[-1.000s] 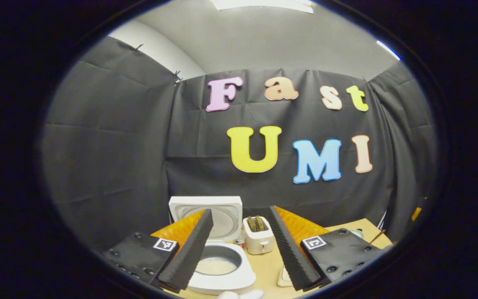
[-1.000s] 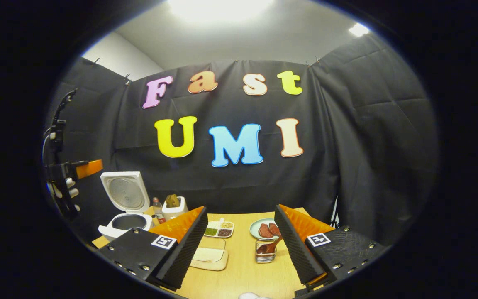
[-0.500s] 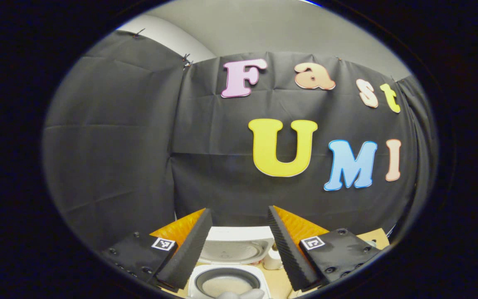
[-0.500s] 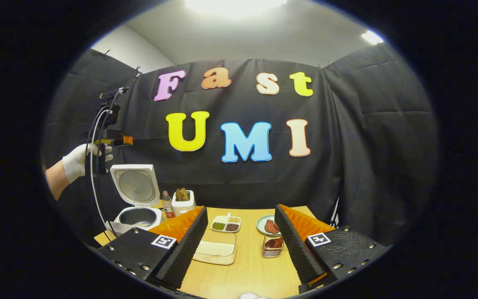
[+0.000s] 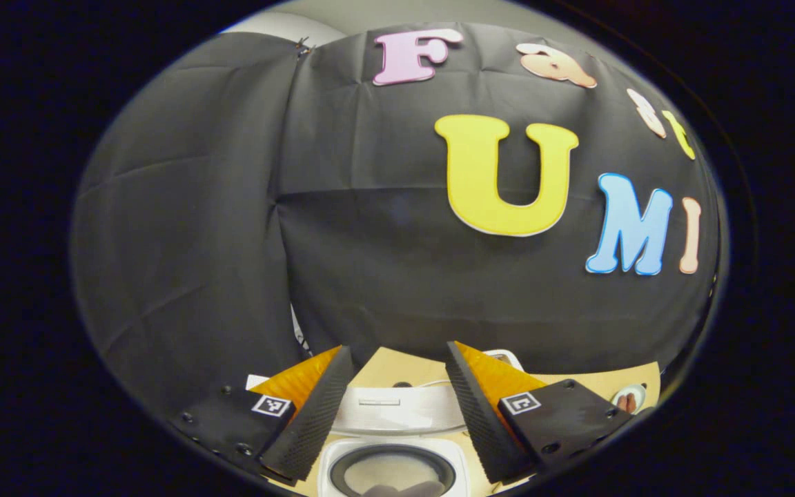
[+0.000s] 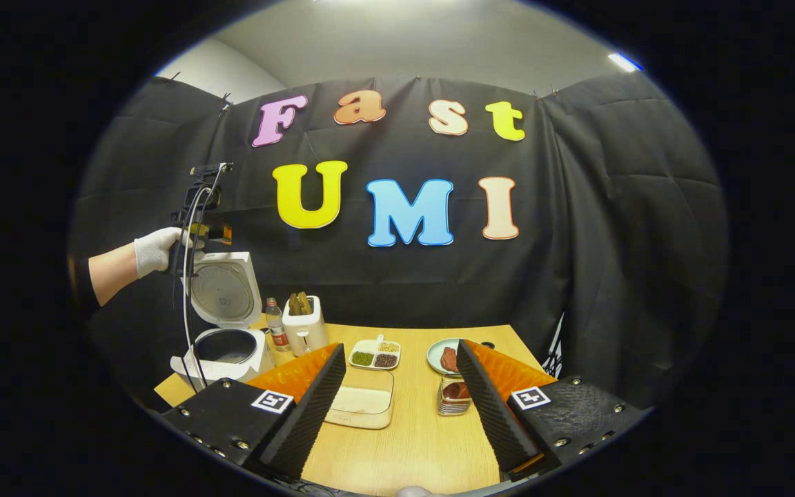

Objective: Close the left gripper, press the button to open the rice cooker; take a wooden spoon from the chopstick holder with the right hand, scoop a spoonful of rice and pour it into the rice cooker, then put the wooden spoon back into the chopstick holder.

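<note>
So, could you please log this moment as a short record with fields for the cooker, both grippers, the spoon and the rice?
rice cooker: lid up, pot exposed
left gripper: open, empty, above the cooker
right gripper: open, empty, over the table
wooden spoon: in the chopstick holder
rice tray: between the right gripper's fingers in view, not touched

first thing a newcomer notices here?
The white rice cooker at the table's far left, lid standing open. A gloved hand holds the left gripper above that lid. Nearer, the right gripper hangs open over a tray of rice and the chopstick holder.
</note>
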{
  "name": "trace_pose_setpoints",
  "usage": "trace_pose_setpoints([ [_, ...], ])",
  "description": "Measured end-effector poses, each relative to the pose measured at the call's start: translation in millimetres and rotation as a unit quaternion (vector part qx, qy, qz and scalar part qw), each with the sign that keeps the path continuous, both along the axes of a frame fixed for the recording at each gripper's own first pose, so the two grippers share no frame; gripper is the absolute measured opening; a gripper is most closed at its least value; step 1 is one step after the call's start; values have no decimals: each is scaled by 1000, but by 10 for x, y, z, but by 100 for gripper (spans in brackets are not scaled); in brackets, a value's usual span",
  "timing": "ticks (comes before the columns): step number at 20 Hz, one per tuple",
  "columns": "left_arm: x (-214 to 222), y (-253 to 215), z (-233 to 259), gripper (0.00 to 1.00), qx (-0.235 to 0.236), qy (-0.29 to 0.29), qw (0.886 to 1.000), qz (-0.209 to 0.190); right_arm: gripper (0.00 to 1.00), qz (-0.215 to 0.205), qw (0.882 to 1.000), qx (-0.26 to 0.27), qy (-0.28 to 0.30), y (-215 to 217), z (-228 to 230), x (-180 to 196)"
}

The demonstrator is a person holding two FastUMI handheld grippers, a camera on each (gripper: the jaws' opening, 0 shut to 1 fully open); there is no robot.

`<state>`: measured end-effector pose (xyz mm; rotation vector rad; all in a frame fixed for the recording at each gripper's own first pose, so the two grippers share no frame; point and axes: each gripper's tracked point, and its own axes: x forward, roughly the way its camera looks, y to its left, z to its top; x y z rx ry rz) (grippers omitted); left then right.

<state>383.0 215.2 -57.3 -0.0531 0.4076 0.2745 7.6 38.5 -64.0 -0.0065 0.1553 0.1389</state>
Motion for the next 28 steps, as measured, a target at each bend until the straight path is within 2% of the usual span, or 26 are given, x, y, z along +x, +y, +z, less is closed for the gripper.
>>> trace_pose_setpoints([
  [2,30,64,-128,96,-3,15,1000,7,99,1,1000,5,7,18,-41,22],
  [3,48,70,-118,93,0,11,1000,7,99,1,1000,9,11,19,-60,35],
  [8,44,19,-163,94,8,31,999,-4,99,4,999,32,34,43,-191,65],
  [10,9,3,-183,97,4,40,999,-7,99,6,999,31,36,43,-222,69],
  [12,-34,1,-206,94,0,47,999,-9,99,8,999,28,35,43,-214,64],
  [13,-93,-34,-233,100,-2,52,999,-9,99,10,999,31,35,53,-224,62],
  [14,-175,-63,-235,94,0,55,998,-11,99,11,999,34,35,57,-238,59],
  [15,-299,-99,-239,94,-1,58,998,-12,99,13,999,37,37,59,-247,52],
  [16,-374,-113,-231,100,-3,59,998,-13,99,15,998,38,38,50,-256,50],
  [19,-598,-173,-306,98,-8,69,998,-12,99,17,998,49,46,24,-321,19],
  [27,-1334,-419,-688,100,-26,120,992,-12,99,29,996,57,61,-53,-510,-84],
  [28,-1387,-439,-733,94,-28,125,992,-12,99,28,996,57,63,-87,-543,-95],
])
